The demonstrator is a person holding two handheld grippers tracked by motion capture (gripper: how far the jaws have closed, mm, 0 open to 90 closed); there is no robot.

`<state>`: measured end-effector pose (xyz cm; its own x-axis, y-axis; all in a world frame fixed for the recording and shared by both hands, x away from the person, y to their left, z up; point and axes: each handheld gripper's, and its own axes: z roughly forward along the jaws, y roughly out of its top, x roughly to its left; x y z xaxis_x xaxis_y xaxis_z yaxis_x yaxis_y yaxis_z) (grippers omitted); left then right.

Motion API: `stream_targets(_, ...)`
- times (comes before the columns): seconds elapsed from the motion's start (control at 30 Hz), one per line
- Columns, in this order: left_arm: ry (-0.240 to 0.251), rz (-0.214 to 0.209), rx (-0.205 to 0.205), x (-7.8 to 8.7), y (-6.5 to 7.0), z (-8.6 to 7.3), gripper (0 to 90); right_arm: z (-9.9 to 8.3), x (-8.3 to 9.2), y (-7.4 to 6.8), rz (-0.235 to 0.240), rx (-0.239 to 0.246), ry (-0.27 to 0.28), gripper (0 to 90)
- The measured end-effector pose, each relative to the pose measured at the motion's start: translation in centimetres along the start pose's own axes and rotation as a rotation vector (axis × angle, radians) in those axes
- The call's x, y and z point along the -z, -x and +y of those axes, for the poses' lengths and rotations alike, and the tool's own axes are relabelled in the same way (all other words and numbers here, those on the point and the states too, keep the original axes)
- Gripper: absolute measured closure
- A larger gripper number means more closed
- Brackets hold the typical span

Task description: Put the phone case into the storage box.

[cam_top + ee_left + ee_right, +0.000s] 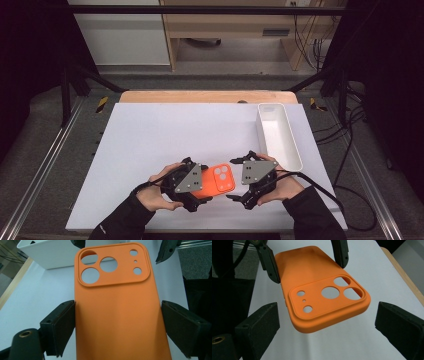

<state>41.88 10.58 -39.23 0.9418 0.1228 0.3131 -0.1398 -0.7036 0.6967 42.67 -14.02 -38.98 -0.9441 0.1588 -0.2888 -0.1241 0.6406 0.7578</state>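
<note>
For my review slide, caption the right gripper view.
Left gripper holds an orange phone case above the white table; right gripper open around its camera end.

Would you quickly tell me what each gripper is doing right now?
Left gripper: shut on the orange case, gripping its two long edges.
Right gripper: open, jaws either side of the case's camera end, not touching it.

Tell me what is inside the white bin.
The white bin shows bare white floor and walls in the high view, nothing lying in it. Its near right wall hides a thin strip of floor, so that strip stays unchecked.
</note>
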Motion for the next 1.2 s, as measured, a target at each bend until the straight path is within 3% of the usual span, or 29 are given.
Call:
stream_targets(0.47, 0.012, -0.024, -0.028, 0.0, 0.4, 0.3, 13.8, -0.2, -0.6, 0.0, 0.051, 0.052, 0.016, 6.1)
stream_targets(1.2, 0.035, -0.061, -0.052, 0.1, 0.8, 0.4, 13.9, -0.4, -1.6, 0.0, 0.147, 0.053, 0.088, 8.7)
